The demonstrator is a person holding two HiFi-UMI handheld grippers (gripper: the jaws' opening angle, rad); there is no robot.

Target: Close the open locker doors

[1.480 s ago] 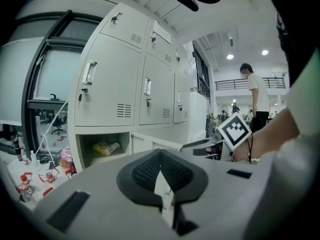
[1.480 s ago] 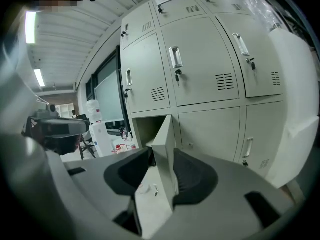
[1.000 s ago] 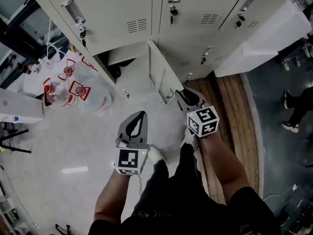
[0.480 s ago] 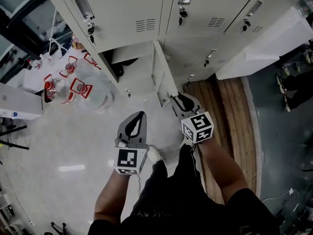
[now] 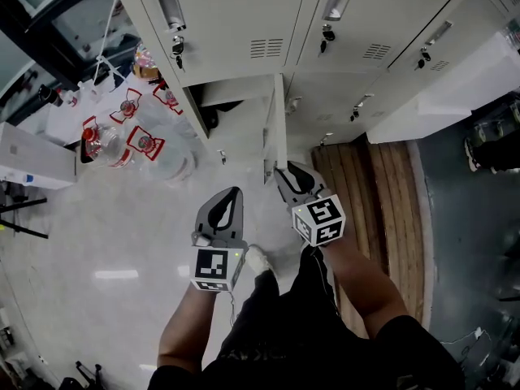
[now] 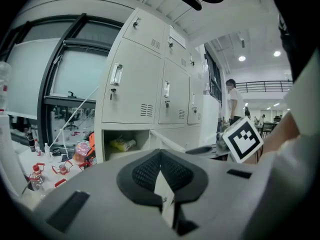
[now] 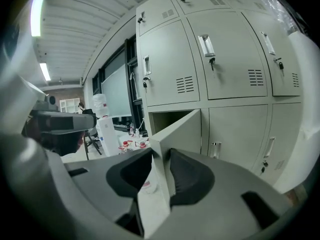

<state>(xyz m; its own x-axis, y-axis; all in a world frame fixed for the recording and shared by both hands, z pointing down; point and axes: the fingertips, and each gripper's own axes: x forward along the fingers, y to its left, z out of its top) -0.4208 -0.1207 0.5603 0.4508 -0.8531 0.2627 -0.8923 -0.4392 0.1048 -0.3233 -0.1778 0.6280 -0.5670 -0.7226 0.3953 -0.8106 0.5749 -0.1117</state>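
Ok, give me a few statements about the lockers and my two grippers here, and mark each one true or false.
1. The left gripper has its jaws shut with nothing between them. True.
2. Every lower locker is closed. False: one lower door stands open, swung out toward the person.
3. That door's free edge sits between the jaws of the right gripper. True; the jaws have just been opening and do not clamp it.
4. The red-labelled bottles stand on the wooden strip. False: the bottles stand on the pale floor, left of the lockers.
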